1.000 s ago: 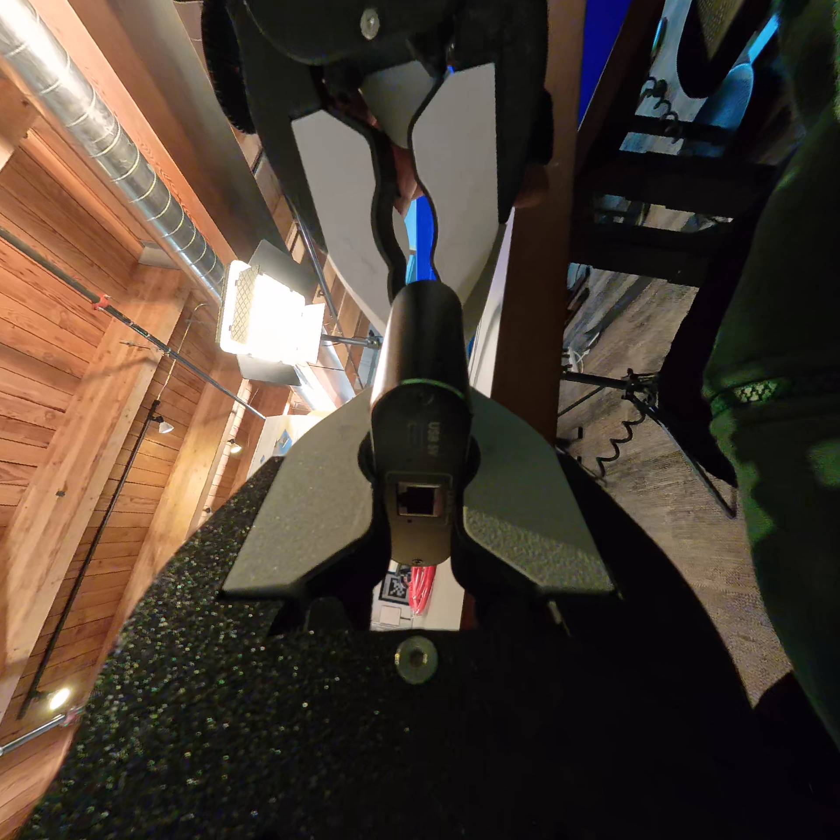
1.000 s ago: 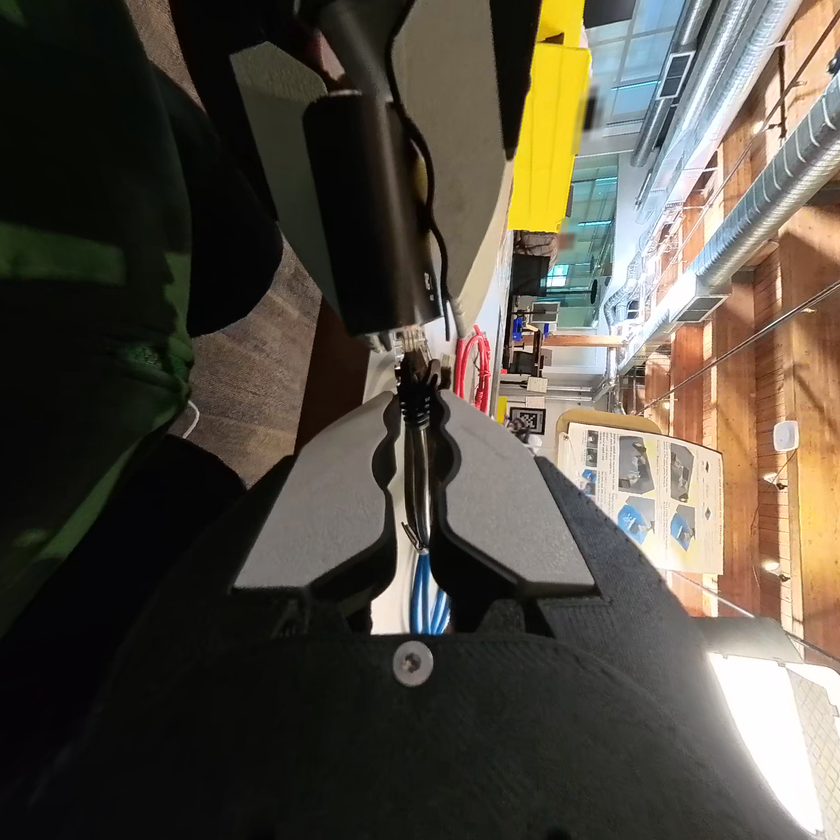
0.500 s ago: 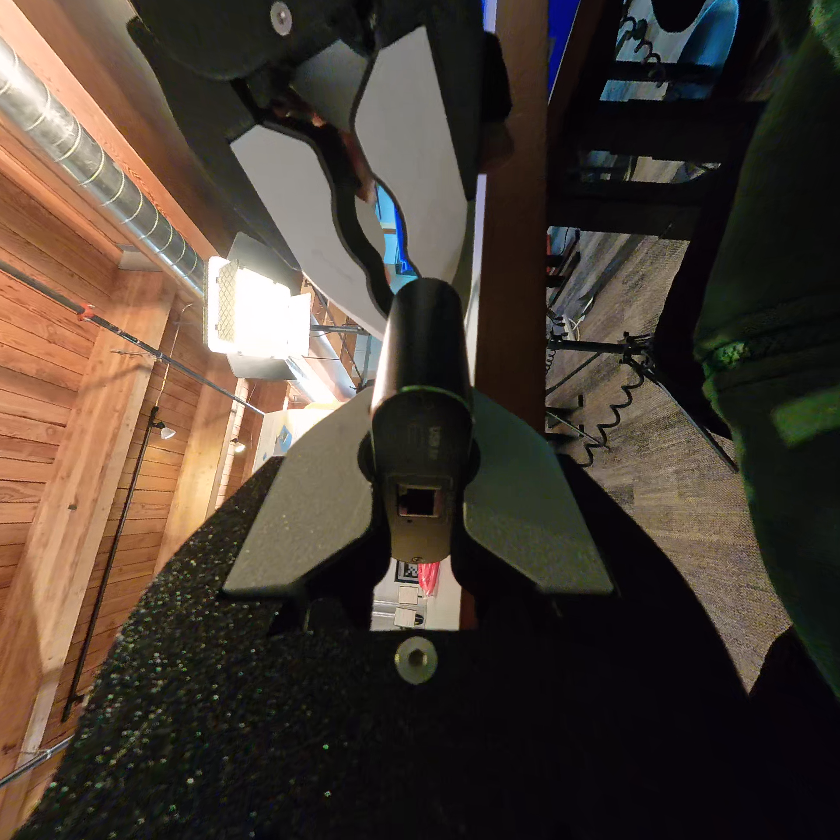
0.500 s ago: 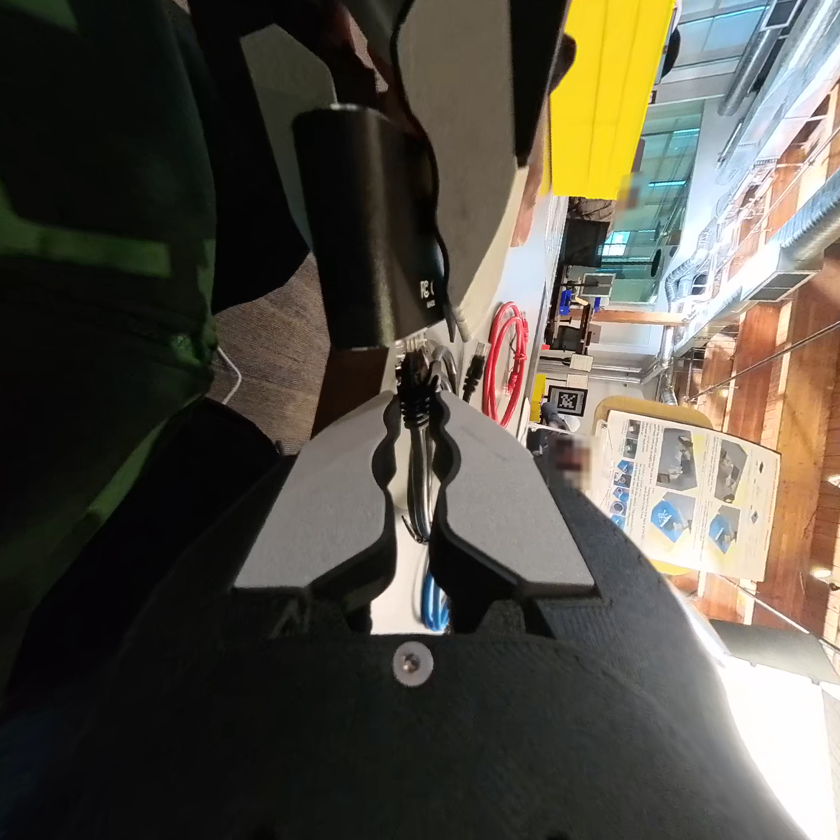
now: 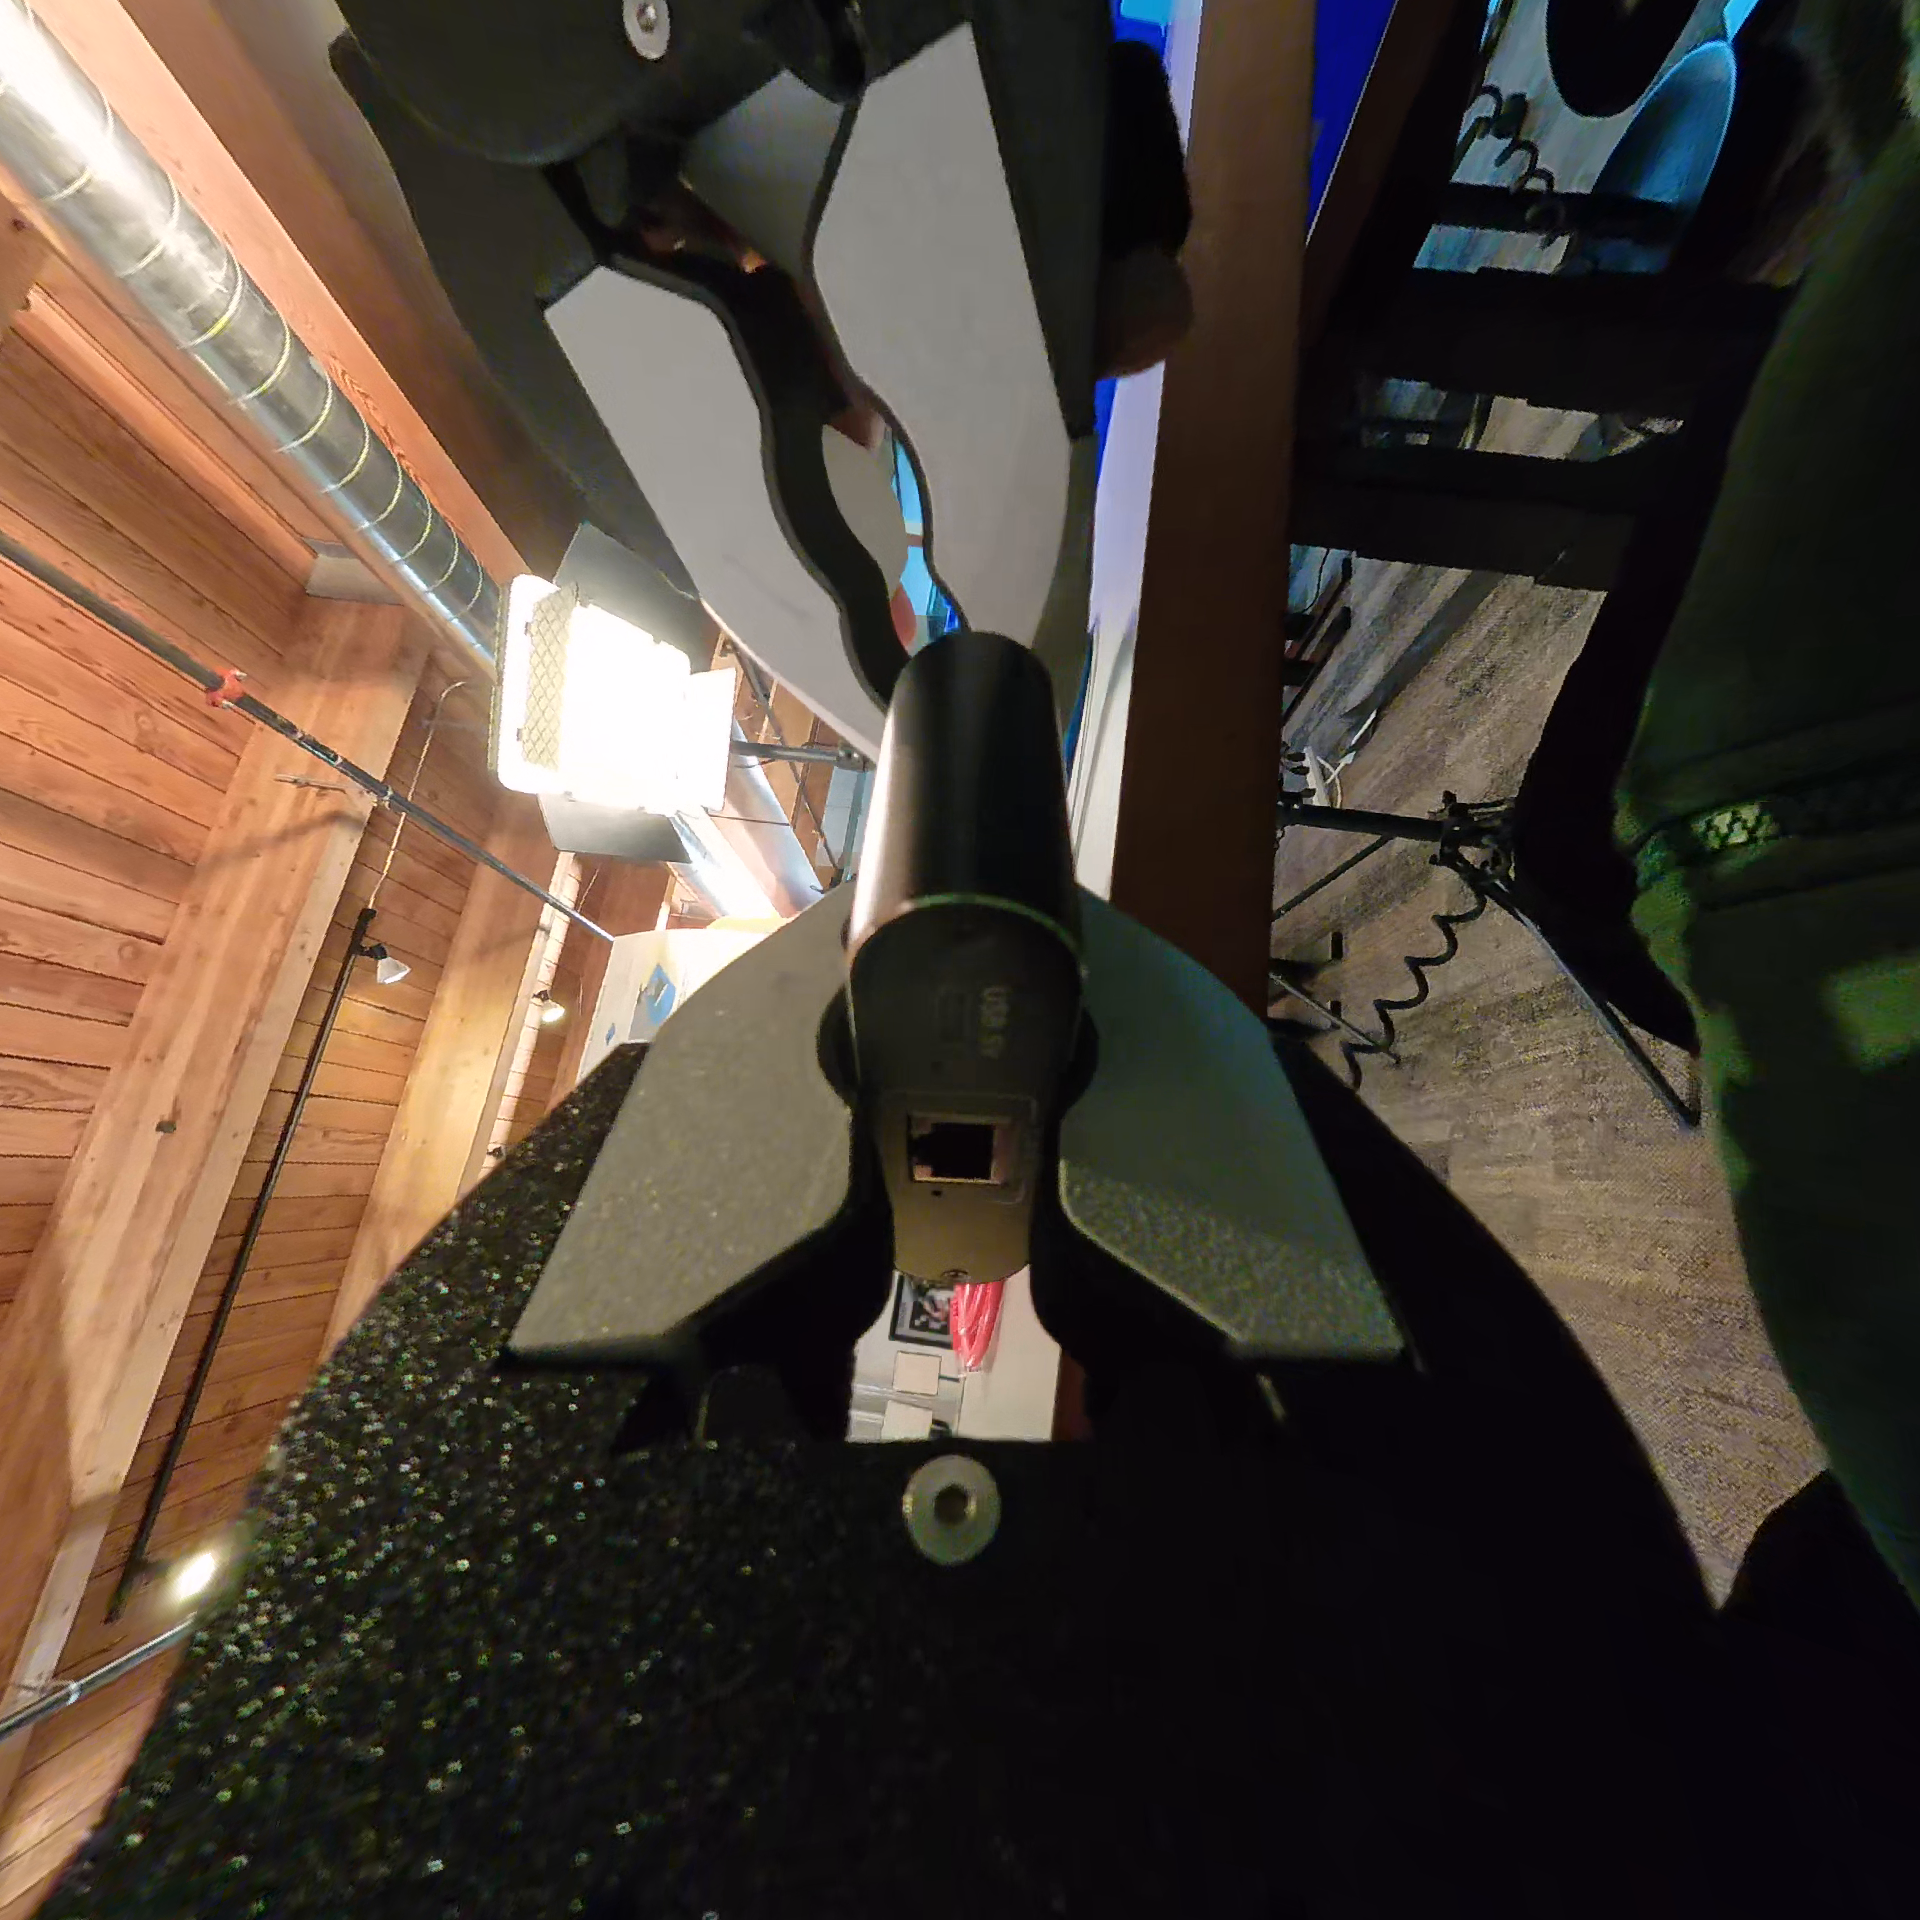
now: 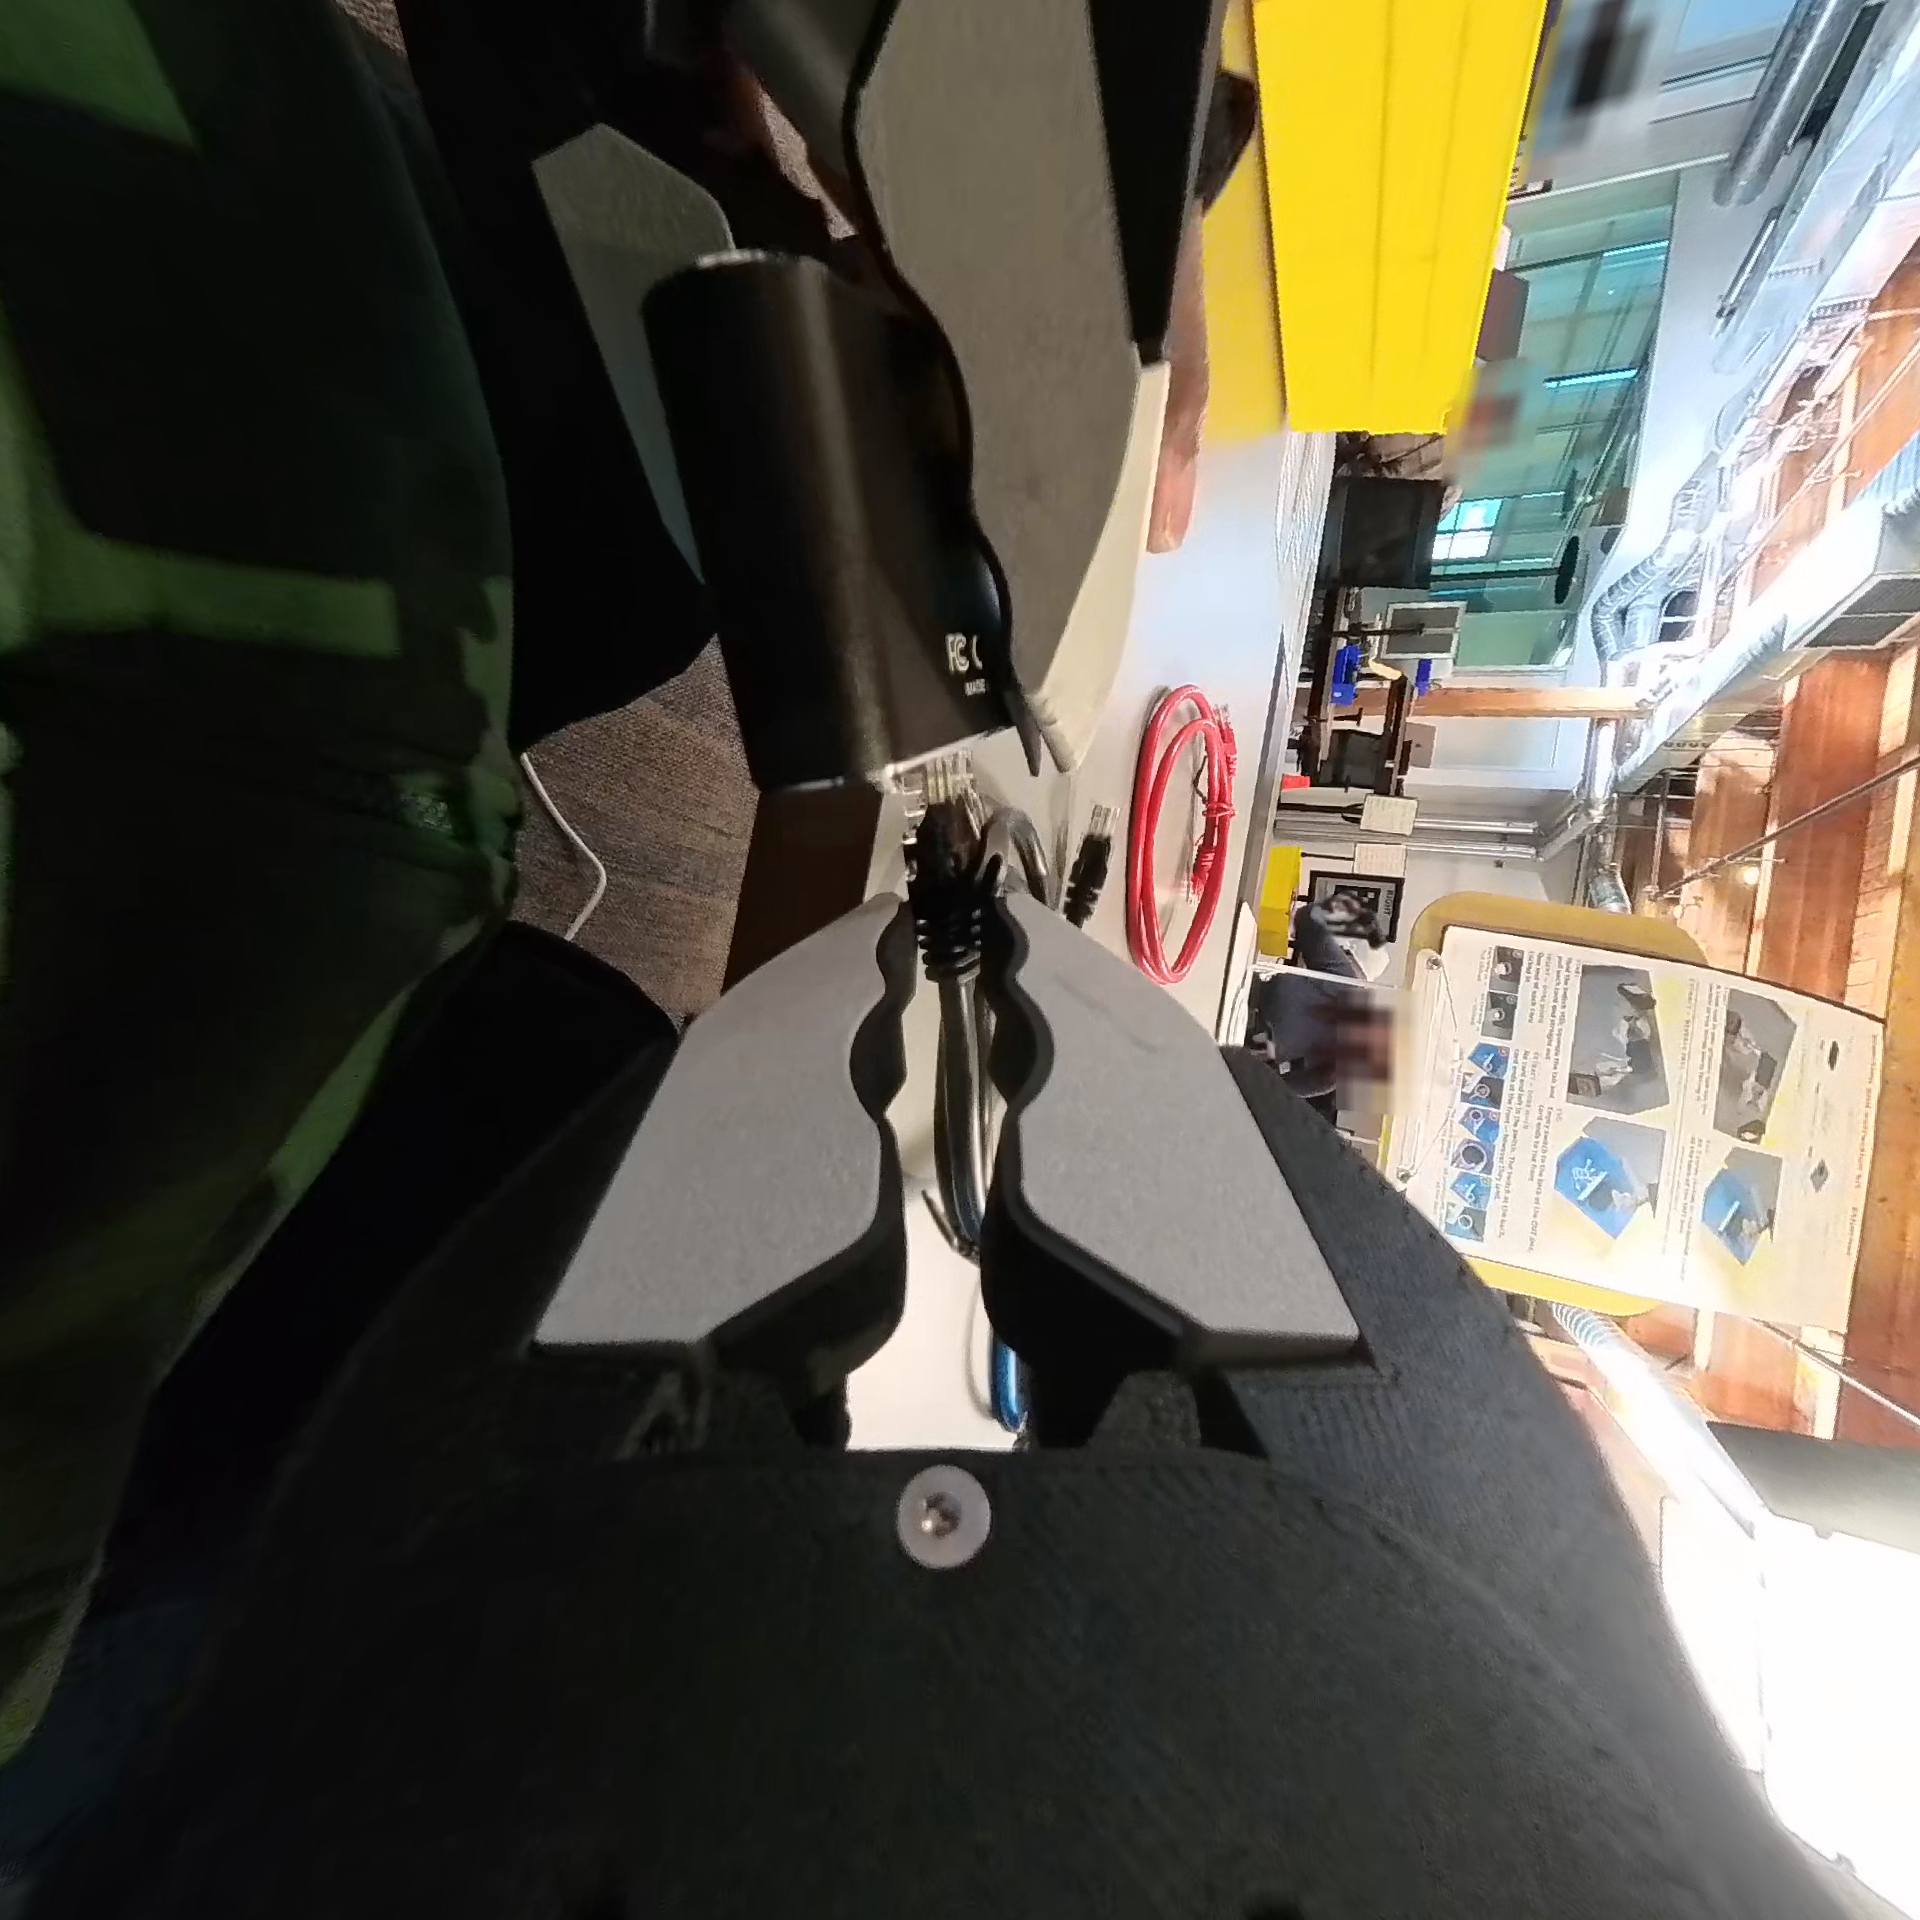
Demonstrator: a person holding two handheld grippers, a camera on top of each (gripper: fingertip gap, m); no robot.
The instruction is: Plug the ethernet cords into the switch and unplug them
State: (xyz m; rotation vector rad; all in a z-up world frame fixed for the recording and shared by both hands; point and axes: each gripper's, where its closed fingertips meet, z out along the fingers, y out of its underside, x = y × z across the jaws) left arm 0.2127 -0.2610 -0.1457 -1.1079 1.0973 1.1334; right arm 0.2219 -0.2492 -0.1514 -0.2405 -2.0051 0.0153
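The left gripper is clenched on the black switch, its grey fingers pressing both narrow sides so the body points forward along them; an empty ethernet port on the near face looks back toward the camera. The right gripper is closed on a black ethernet cord, pinching the ribbed boot just behind the plug, whose tip sits right at the edge of the switch. Whether the plug is seated in a port is hard to make out, as motion blur softens that spot. Beyond the fingers, another black plug and a coiled red cable lie on the white table, and a blue cable shows between the fingers. A green sleeve fills the left side.
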